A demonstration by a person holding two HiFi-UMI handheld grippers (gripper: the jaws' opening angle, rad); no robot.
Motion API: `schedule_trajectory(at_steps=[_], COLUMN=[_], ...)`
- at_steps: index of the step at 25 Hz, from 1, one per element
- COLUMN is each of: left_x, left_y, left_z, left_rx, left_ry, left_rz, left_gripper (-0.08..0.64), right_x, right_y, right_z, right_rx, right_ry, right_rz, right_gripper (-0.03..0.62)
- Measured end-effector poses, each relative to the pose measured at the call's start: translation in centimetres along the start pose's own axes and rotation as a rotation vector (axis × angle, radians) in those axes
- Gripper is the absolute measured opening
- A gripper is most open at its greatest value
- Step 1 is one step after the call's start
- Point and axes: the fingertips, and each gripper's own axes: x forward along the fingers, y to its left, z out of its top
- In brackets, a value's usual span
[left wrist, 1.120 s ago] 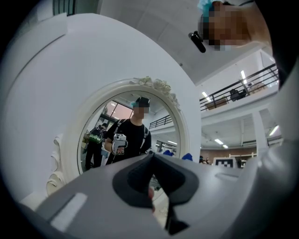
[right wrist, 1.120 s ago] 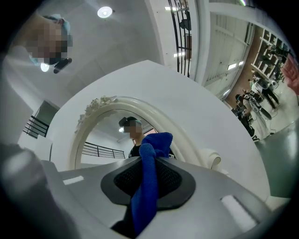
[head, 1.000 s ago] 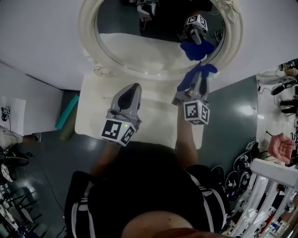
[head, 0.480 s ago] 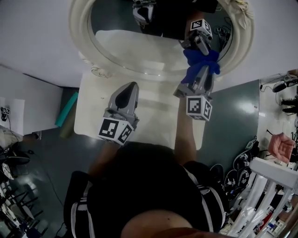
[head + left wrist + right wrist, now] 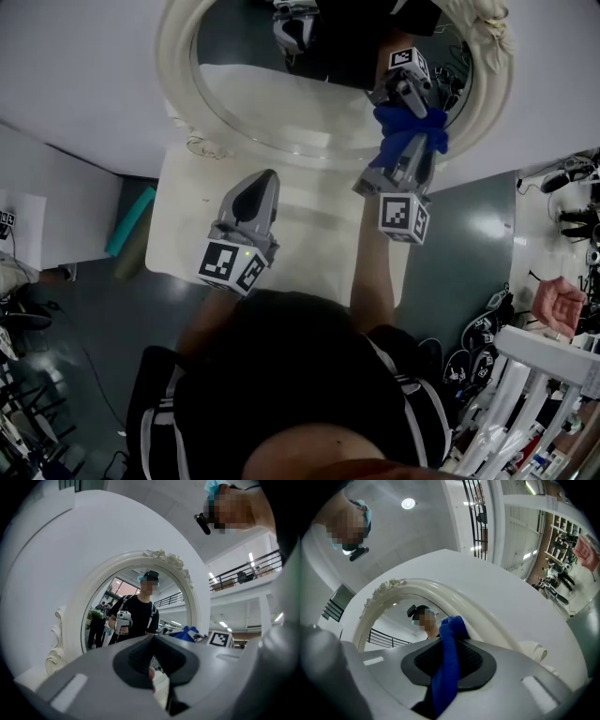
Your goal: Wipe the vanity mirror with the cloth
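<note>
one vanity mirror (image 5: 176, 66) stood on one bench (image 5: 309, 230). the right gripper's (image 5: 405, 161) jaws clamped one blue cloth (image 5: 412, 131) against the glass; the left gripper's (image 5: 260, 183) jaws were closed and empty.

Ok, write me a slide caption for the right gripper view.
Right gripper, jaws shut on the blue cloth, with the cloth's tip at the white frame of the vanity mirror.

No readable text, labels or numbers anywhere; only square marker patterns on gripper cubes (image 5: 405, 217)
</note>
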Motion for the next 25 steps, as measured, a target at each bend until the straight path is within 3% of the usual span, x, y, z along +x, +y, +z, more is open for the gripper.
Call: schedule_trajectory(at_steps=[25], left_x=[-2.6], left_y=[2.5], left_z=[2.0], left_rx=[0.006], left_ry=[-0.052], left_rz=[0.026], left_gripper=[0.011], right_x=[3.9], right_y=[6.5], right_z=[6.4], right_rx=[-0.122], right_ry=[-0.124], right_rz=[0.072], right_gripper=[0.071])
